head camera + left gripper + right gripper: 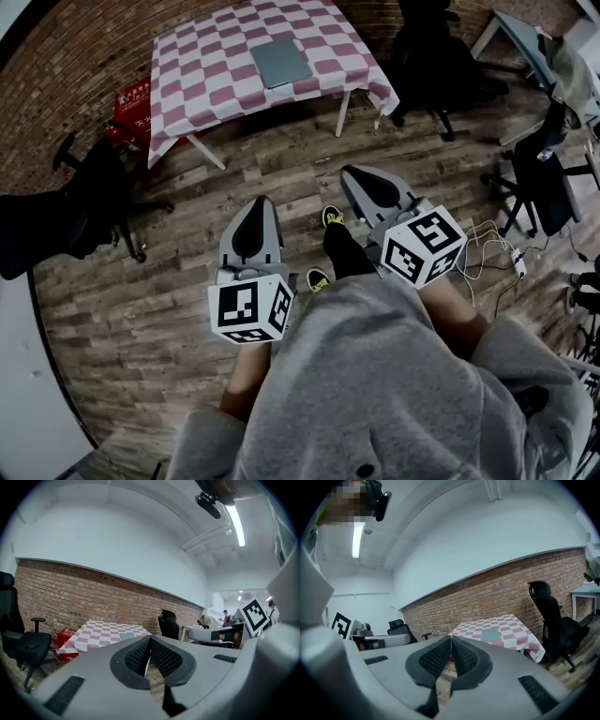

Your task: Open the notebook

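Observation:
A closed grey notebook (280,62) lies flat on a table with a pink-and-white checked cloth (206,66) at the far side of the room. It also shows small in the right gripper view, notebook (491,634), and in the left gripper view, notebook (126,635). Both grippers are held over the wooden floor, well short of the table. My left gripper (255,208) is shut with nothing in it, its pads meeting at the tip (150,638). My right gripper (361,174) is shut and empty too, its tips (451,637) touching.
A black office chair (84,202) stands left of the table, another chair (436,66) at its right. Red boxes (131,111) sit by the table's left leg. Desks, a chair (544,183) and floor cables (492,248) fill the right side. The person's shoes (330,217) are ahead on the planks.

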A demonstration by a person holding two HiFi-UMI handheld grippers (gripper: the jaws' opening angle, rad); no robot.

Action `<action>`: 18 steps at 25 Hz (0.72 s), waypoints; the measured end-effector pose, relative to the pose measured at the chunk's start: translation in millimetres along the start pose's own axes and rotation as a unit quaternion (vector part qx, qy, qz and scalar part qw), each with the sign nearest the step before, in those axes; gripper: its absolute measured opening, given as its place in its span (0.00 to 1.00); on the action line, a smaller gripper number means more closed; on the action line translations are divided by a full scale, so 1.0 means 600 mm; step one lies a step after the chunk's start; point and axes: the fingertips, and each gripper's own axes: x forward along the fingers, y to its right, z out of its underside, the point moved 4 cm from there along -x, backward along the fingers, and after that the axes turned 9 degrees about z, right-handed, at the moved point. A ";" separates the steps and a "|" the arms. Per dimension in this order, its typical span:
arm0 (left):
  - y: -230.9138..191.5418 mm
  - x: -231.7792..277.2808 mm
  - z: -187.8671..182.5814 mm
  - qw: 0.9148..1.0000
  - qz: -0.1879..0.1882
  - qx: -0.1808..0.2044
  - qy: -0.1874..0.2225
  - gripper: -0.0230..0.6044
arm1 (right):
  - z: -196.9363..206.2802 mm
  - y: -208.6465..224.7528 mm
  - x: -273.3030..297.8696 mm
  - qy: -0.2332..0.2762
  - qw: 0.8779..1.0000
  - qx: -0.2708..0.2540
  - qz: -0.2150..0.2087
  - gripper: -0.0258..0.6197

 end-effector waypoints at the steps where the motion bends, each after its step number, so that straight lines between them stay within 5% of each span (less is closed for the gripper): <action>1: -0.002 0.001 -0.001 1.000 -0.001 0.001 0.000 0.05 | 0.000 -0.001 0.004 0.000 1.000 0.001 -0.002 0.08; 18: -0.049 0.105 -0.007 1.000 0.001 -0.001 -0.020 0.05 | -0.012 0.074 0.090 -0.011 1.000 0.014 0.003 0.08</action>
